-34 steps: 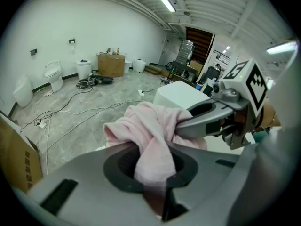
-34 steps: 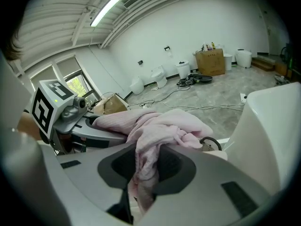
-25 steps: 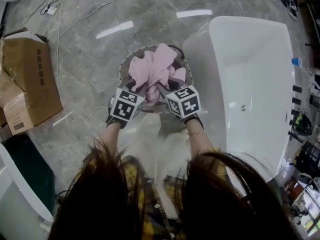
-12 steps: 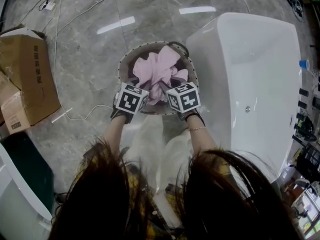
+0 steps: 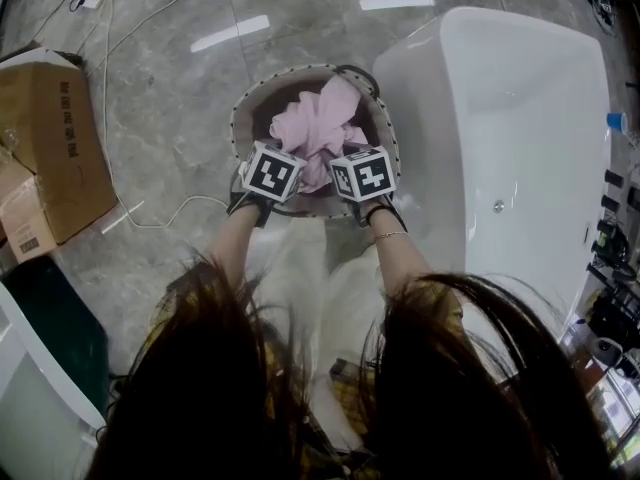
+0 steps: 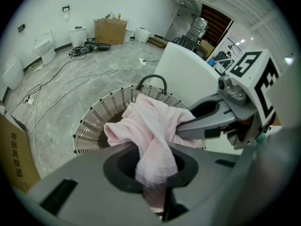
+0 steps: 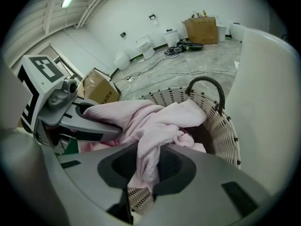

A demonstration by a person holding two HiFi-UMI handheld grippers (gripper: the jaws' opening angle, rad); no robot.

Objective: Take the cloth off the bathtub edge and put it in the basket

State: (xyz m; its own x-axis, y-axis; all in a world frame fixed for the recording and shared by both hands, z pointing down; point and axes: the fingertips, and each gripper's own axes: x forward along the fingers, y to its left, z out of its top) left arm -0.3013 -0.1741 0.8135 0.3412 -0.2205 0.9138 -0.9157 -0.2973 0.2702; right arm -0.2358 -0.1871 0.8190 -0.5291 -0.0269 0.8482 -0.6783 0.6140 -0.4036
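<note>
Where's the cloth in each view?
Head view: cloth upper centre, inside the basket rim.
Left gripper view: cloth centre, running down to bottom centre.
Right gripper view: cloth centre, running down likewise.
Shared landmark: dark handle beyond the cloth.

The pale pink cloth is crumpled in a soft bunch, sagging into the mouth of the basket; the basket is round, whitish, slot-walled, dark-handled, upright on the floor just beside the white bathtub.
</note>
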